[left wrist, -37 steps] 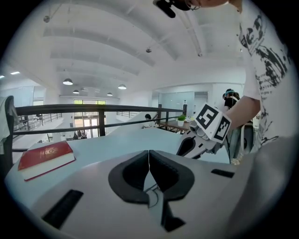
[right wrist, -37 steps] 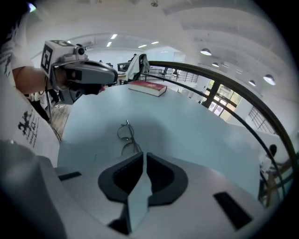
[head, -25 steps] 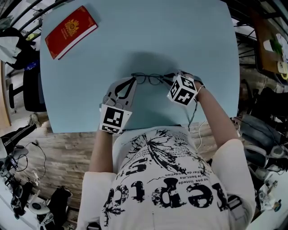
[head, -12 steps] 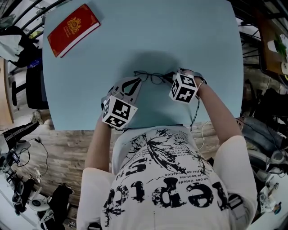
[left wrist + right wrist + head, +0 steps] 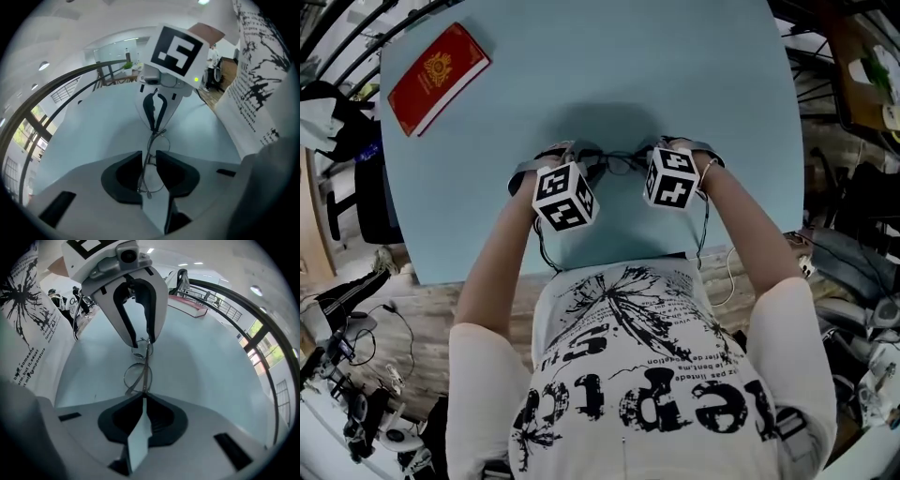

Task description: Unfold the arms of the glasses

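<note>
Brought the left gripper (image 5: 149, 161) down and rolled it onto the glasses (image 5: 614, 162) since a second ago, jaws apart, frame between them, unpinched. Kept the right gripper (image 5: 143, 397) clamped on the other end, low at the light-blue table (image 5: 581, 56). Probably set up to swing an arm out.

Head view looks steeply down; both gripper views face each other across glasses (image 5: 617, 165).

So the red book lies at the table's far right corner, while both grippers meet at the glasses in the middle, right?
Not quite: the red book lies at the far left corner of the table, as the head view shows. The left gripper and right gripper do meet at the glasses in the middle.
</note>
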Available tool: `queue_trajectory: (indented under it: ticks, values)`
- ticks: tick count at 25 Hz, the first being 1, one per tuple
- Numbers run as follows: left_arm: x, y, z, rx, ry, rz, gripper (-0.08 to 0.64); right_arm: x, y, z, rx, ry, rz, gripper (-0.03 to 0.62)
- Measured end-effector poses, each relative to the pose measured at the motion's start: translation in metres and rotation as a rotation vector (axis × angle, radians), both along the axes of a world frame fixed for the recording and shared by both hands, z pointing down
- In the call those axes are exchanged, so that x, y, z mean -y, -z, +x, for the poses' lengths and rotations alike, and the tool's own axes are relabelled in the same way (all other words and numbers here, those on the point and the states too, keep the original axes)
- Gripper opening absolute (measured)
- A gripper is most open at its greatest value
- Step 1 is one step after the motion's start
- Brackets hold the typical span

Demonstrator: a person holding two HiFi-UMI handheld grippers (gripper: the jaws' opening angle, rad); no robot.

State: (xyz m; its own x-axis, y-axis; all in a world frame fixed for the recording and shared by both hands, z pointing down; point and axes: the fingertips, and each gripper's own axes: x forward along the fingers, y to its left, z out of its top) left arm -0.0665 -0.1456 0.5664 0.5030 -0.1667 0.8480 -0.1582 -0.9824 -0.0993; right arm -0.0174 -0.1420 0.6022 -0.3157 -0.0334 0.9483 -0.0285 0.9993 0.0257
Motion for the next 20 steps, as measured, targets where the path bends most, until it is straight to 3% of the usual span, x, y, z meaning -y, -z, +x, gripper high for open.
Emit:
queue_trajectory:
  ticks: [6,12,20]
  values:
    - [-0.001,-0.016,0.021,0.075,-0.153,0.040,0.101,-0.003,0.000,0.003,-0.001,-0.021,-0.019,0.037]
    - [-0.006,-0.021,0.032,0.082,-0.188,0.038,0.048,-0.007,0.000,0.006,-0.004,-0.019,-0.033,0.037]
    - [-0.013,-0.021,0.034,0.072,-0.243,0.042,0.034,-0.011,0.000,0.008,-0.022,0.006,-0.025,0.037]
